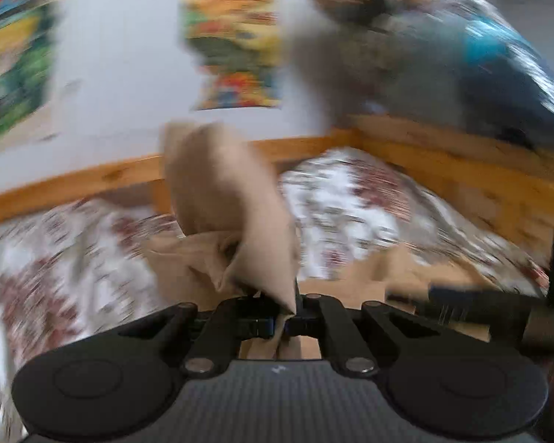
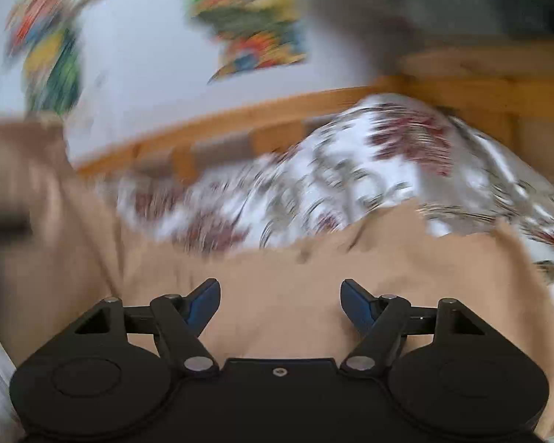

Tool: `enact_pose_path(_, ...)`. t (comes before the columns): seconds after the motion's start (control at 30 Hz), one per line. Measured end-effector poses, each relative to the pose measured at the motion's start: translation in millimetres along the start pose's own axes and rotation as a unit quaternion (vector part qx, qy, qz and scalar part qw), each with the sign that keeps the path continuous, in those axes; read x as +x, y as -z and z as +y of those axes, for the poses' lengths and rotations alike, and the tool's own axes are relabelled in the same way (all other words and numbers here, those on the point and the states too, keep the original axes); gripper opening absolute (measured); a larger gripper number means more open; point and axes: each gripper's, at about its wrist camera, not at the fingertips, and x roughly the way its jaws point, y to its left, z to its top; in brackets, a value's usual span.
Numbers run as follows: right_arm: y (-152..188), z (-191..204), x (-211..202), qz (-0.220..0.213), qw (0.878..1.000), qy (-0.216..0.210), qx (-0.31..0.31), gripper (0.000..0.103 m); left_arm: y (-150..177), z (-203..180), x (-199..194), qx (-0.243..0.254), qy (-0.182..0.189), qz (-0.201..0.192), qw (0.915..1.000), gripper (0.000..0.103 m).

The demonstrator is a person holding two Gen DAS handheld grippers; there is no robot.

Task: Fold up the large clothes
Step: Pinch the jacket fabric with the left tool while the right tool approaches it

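Observation:
A tan garment (image 2: 284, 288) lies spread on a floral bedspread (image 2: 351, 170). My left gripper (image 1: 282, 319) is shut on a fold of the tan garment (image 1: 225, 199), which rises bunched up in front of the camera. My right gripper (image 2: 280, 295) is open and empty, its jaws wide apart just above the flat tan cloth. At the right edge of the left wrist view a dark shape (image 1: 480, 310), probably the right gripper, is blurred. Both views are motion-blurred.
A wooden bed frame (image 1: 443, 155) runs along the far and right sides of the bed. Behind it a white wall (image 1: 129, 74) carries colourful posters (image 1: 236, 48). A grey and blue pile (image 1: 424, 55) sits at the upper right.

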Motion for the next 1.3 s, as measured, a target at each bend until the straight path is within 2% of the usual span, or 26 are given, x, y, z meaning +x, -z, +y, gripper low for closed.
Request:
enact_pose_path(0.07,-30,-34,-22,0.0,0.997,-0.015,0.071,0.075,-10,-22,12,0.041,0.028,0.012,0.9987,0.003)
enact_pose_path(0.17,-47,-78,-54,0.013,0.992,-0.054,0.115,0.082,-9,-64,28,0.111,0.075,0.039,0.9903,0.004)
enact_pose_path(0.23,-40,-107,-70,0.014,0.981,-0.121,0.152,0.103,1,-90,41,0.15,0.095,0.059,0.9823,0.004)
enact_pose_path(0.27,-32,-121,-74,0.012,0.97,-0.161,0.18,0.102,7,-101,44,0.164,0.1,0.065,0.9792,0.004)
enact_pose_path(0.3,-24,-134,-72,0.019,0.954,-0.203,0.219,0.102,13,-111,47,0.177,0.107,0.071,0.9759,0.004)
enact_pose_path(0.33,-17,-145,-65,0.036,0.935,-0.234,0.263,0.102,18,-118,49,0.184,0.113,0.075,0.9736,0.004)
enact_pose_path(0.37,-10,-153,-54,0.06,0.919,-0.247,0.301,0.102,24,-123,49,0.19,0.121,0.076,0.9714,0.004)
enact_pose_path(0.4,-6,-157,-45,0.082,0.913,-0.237,0.321,0.102,28,-127,48,0.196,0.126,0.076,0.9695,0.004)
enact_pose_path(0.43,-4,-158,-38,0.099,0.913,-0.223,0.327,0.101,31,-131,47,0.203,0.128,0.075,0.9678,0.004)
enact_pose_path(0.5,-3,-160,-32,0.105,0.916,-0.208,0.328,0.1,34,-134,47,0.216,0.119,0.072,0.9665,0.004)
enact_pose_path(0.6,-5,-163,-34,0.135,0.911,-0.2,0.336,0.099,28,-129,49,0.21,0.108,0.076,0.9688,0.004)
enact_pose_path(0.67,-7,-162,-37,0.148,0.907,-0.21,0.333,0.098,22,-125,52,0.2,0.104,0.078,0.9712,0.004)
enact_pose_path(0.7,-6,-163,-37,0.149,0.908,-0.206,0.333,0.095,22,-124,47,0.199,0.106,0.077,0.9713,0.004)
enact_pose_path(0.77,-5,-162,-40,0.126,0.916,-0.186,0.333,0.073,22,-126,44,0.205,0.124,0.071,0.9683,0.004)
enact_pose_path(0.8,-5,-161,-39,0.113,0.921,-0.168,0.334,0.045,24,-130,42,0.214,0.131,0.067,0.9658,0.004)
enact_pose_path(0.83,-5,-161,-39,0.096,0.927,-0.145,0.332,0.031,27,-137,42,0.227,0.134,0.064,0.9626,0.004)
enact_pose_path(0.87,-7,-162,-40,0.08,0.933,-0.129,0.327,0.028,32,-146,41,0.245,0.134,0.061,0.9583,0.004)
enact_pose_path(0.9,-10,-163,-41,0.062,0.94,-0.116,0.316,0.016,36,-153,40,0.258,0.138,0.059,0.9545,0.004)
enact_pose_path(1.0,-25,-164,-46,0.027,0.96,-0.089,0.264,0.006,51,-172,42,0.278,0.169,0.062,0.9436,0.004)
enact_pose_path(1.07,-30,-162,-47,0.029,0.973,-0.069,0.216,0.005,66,-182,50,0.293,0.179,0.073,0.9361,0.005)
enact_pose_path(1.1,-29,-161,-44,0.041,0.978,-0.056,0.197,0.005,73,-184,54,0.295,0.179,0.082,0.9353,0.006)
enact_pose_path(1.13,-28,-160,-40,0.057,0.982,-0.03,0.175,0.006,81,-185,58,0.293,0.178,0.091,0.935,0.007)
enact_pose_path(1.23,-26,-149,-36,0.064,0.992,0.038,0.105,0.022,95,-181,66,0.272,0.183,0.105,0.9386,0.007)
enact_pose_path(1.3,-29,-139,-42,0.038,0.996,0.039,0.065,0.027,95,-180,64,0.271,0.183,0.105,0.9393,0.007)
